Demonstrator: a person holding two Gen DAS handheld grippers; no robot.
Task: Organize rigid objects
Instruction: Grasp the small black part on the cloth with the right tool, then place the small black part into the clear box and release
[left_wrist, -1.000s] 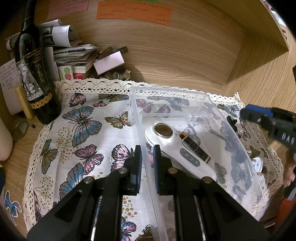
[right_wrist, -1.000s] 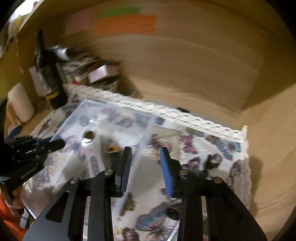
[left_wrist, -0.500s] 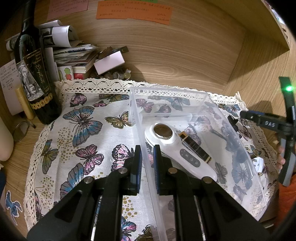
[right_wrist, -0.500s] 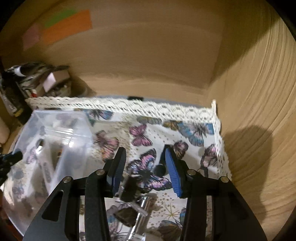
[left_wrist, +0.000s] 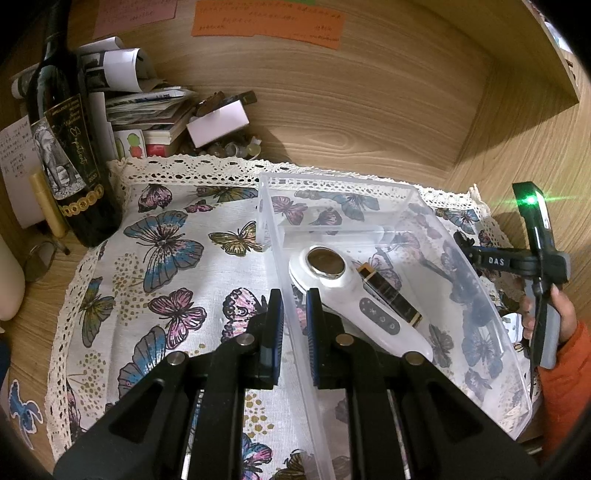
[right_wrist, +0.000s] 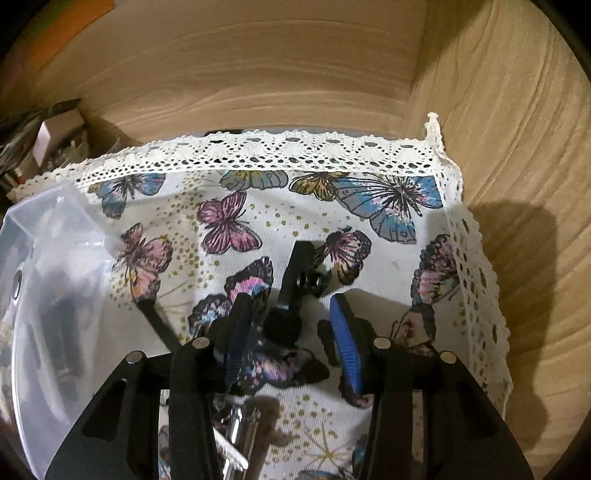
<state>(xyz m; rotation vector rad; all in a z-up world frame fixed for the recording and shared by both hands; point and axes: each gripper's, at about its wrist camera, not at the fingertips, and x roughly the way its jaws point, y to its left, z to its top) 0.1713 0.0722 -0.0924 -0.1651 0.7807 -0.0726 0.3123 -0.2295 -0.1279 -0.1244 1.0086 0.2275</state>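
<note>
Clamping the left gripper (left_wrist: 293, 317) tight on the left wall of the clear bin (left_wrist: 369, 184), one pad outside and one inside, pinning it down on the butterfly cloth (left_wrist: 166, 240). Noting a white handheld device (left_wrist: 351, 295) lying in the bin, with a dark gold-ended bar (left_wrist: 391, 295) just to its right.

Hanging the right gripper (right_wrist: 291, 321) low over the cloth to the right of the bin, jaws parted and grasping nothing, straddling a small black clip-like piece (right_wrist: 299, 266). Reading that piece's long axis as running from near to far, roughly in line with the fingers, so presenting its narrow width to the two pads. Finding its rounded near end between the pads and closer to the left one; not being able to tell whether that pad is touching it.

Judging the right hand to be much the nearer one, with the left occupied on the bin wall. Expecting a squeeze across the narrow width next, then a carry leftward over the bin's right wall. Watching also a shiny metal piece (right_wrist: 236, 432) at the near edge under the gripper, too blurred for naming.
</note>
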